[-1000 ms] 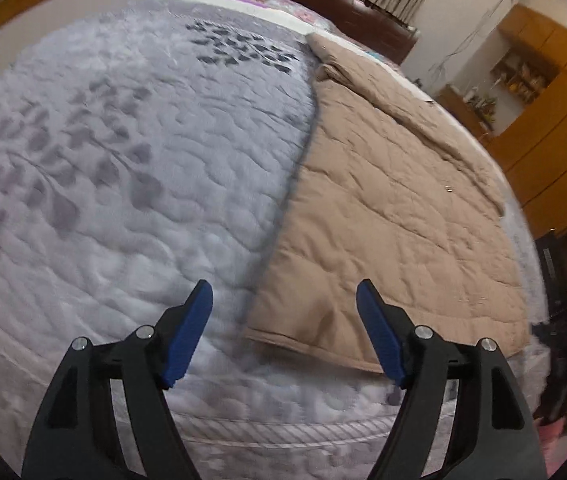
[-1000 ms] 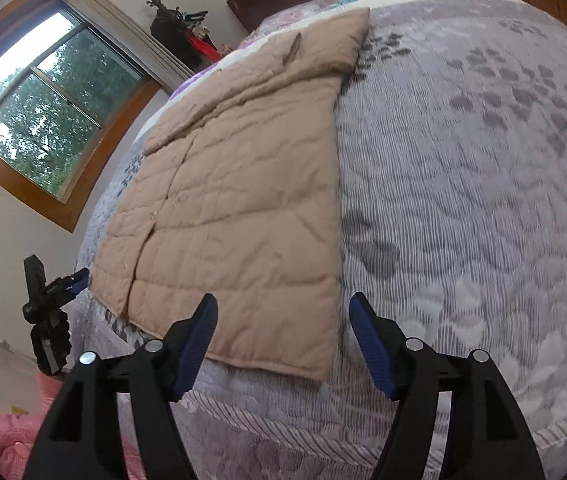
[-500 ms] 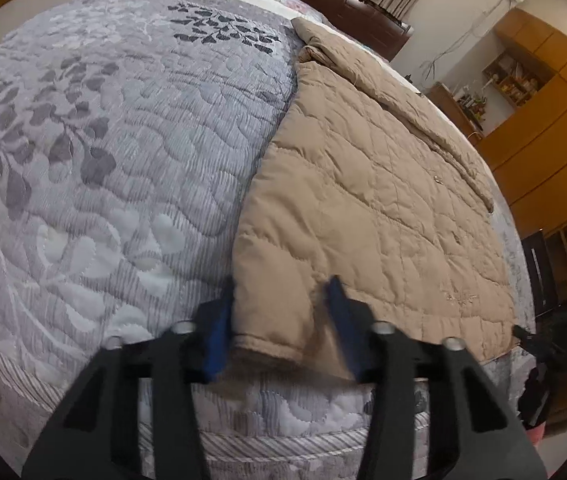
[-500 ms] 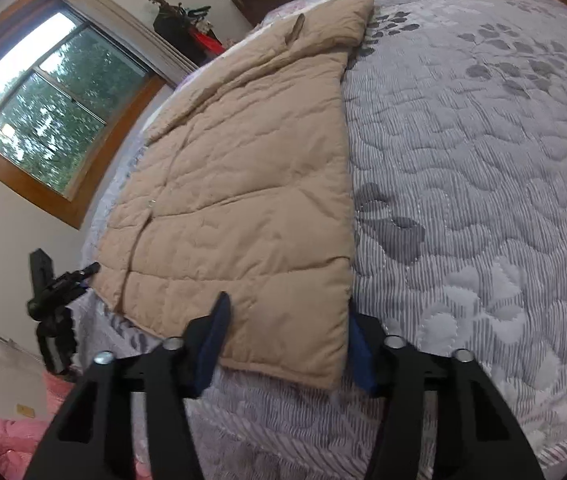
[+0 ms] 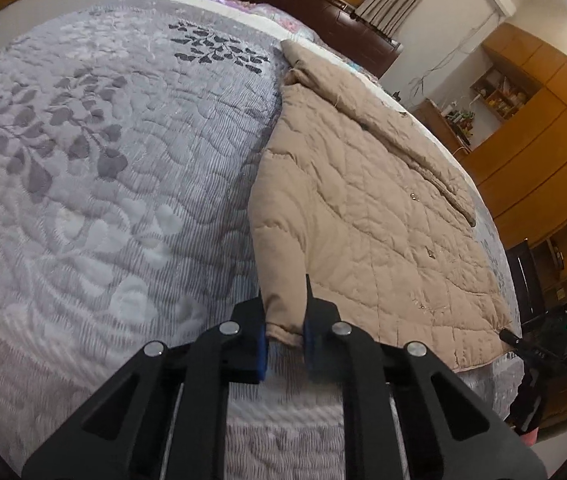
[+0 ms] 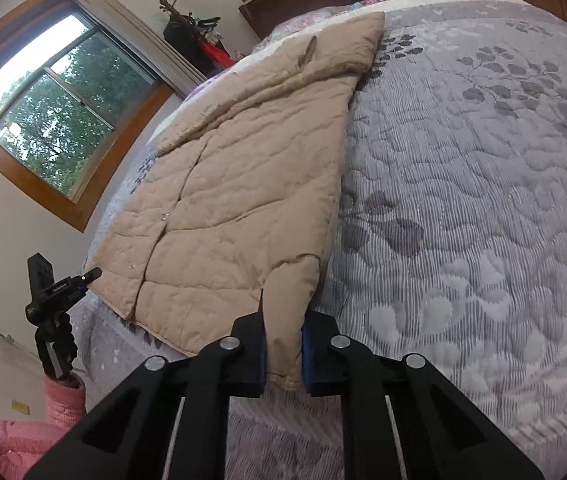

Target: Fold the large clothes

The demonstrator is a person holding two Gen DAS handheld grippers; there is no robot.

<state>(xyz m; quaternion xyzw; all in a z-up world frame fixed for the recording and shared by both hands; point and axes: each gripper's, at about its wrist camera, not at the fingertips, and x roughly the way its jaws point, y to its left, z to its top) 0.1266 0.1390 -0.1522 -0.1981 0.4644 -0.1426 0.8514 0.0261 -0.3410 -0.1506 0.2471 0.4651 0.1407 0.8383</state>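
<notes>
beige quilted coat hem corners pinched by just-closed left gripper and right gripper

no readable text, label, brand or number shows in either view. the black device clamped at the bed's corner in the right wrist view carries a small pale marking on its side, but it is too small and blurred to make out.
</notes>
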